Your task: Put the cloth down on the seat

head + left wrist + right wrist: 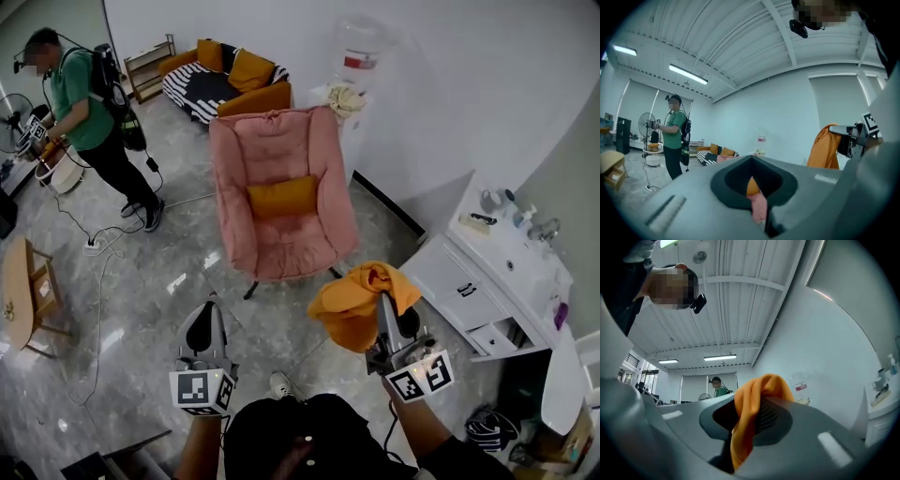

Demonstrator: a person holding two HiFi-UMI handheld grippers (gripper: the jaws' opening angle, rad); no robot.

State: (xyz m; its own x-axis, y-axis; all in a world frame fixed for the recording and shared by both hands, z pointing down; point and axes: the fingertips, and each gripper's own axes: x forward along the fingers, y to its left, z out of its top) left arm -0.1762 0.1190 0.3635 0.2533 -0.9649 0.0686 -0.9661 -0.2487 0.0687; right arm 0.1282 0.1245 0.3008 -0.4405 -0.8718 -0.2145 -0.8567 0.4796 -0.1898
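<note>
Cloth on its way to the seat
My right claw pinches the orange cloth; my left claw is pressed together, empty. The pink seat is ahead: reach over it, then release.

Right gripper up close, and its two grey jaws are clamped on a bunched orange fabric cloth, folds spilling over the top and hanging down through the gap. Far behind, a person in a green shirt under long ceiling strip lights. Off right, a clear water-cooler bottle with a red label and a white cabinet.
</note>
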